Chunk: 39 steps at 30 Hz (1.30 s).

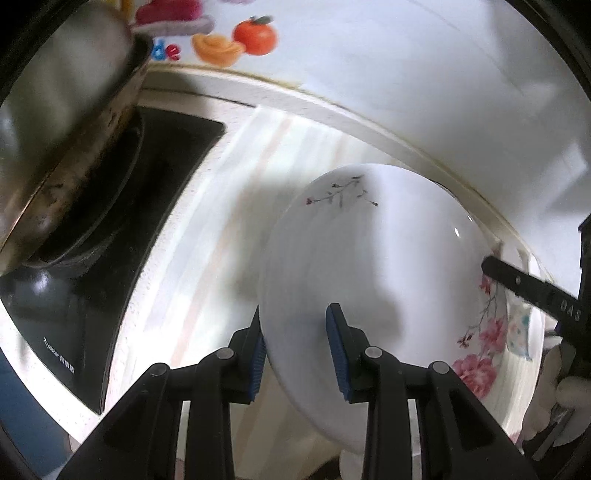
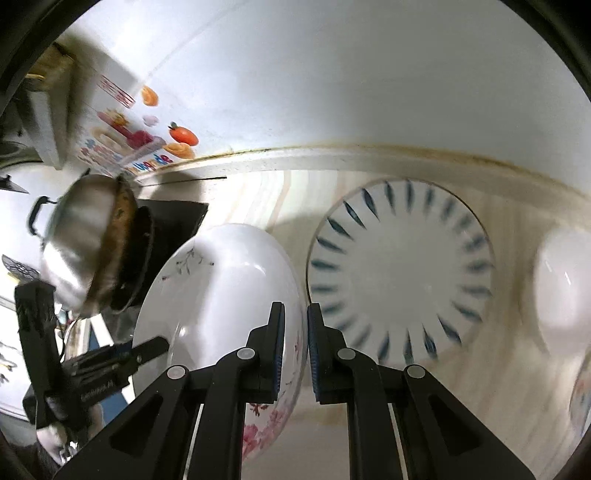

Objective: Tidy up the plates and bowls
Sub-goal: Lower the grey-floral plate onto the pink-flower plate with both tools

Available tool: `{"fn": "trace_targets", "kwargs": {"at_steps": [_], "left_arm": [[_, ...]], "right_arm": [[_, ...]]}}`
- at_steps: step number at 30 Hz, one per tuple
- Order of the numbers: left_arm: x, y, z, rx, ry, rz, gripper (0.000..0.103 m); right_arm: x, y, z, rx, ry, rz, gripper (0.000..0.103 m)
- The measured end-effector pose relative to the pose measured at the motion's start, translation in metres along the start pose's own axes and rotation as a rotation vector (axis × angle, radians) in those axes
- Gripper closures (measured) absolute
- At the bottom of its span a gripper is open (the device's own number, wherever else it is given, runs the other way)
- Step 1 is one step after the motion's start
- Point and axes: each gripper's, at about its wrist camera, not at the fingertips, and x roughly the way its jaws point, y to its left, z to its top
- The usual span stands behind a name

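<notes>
A white floral plate with pink flowers is held tilted above the counter. My left gripper is shut on its left rim. My right gripper is shut on its opposite rim; the plate also shows in the right wrist view. A right fingertip shows at the plate's far edge. A white plate with blue dashes lies flat on the counter to the right. A plain white bowl sits further right.
A steel pot stands on a black stove at the left. A white wall with fruit stickers runs behind the pale wood-look counter. Another patterned dish lies under the held plate.
</notes>
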Motion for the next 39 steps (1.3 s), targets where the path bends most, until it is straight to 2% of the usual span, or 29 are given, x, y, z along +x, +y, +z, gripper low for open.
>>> {"fn": "trace_targets", "kwargs": {"at_steps": [5,10,14,20,26,39], "left_arm": [[-0.010,-0.020,-0.023,0.068,0.017,-0.025,0.075],[-0.004,-0.042,-0.055,0.141,0.069,-0.029,0.075],[0.011,-0.056,-0.076,0.188,0.126,-0.019,0.075],[0.030,-0.071,-0.095,0.253,0.185,0.009,0.075],[0.042,-0.084,-0.107,0.301,0.210,0.037,0.075],[0.062,-0.098,-0.108,0.358,0.231,0.134,0.074]], "right_arm": [[-0.047,-0.019,-0.054,0.057,-0.026,0.006,0.089],[-0.071,-0.043,-0.107,0.141,-0.037,0.013,0.089],[-0.075,-0.064,-0.149,0.212,-0.021,0.011,0.089],[-0.066,-0.090,-0.191,0.275,0.014,0.003,0.089],[-0.058,-0.108,-0.210,0.312,0.022,-0.009,0.089],[-0.048,-0.111,-0.208,0.311,0.061,-0.030,0.089]]}}
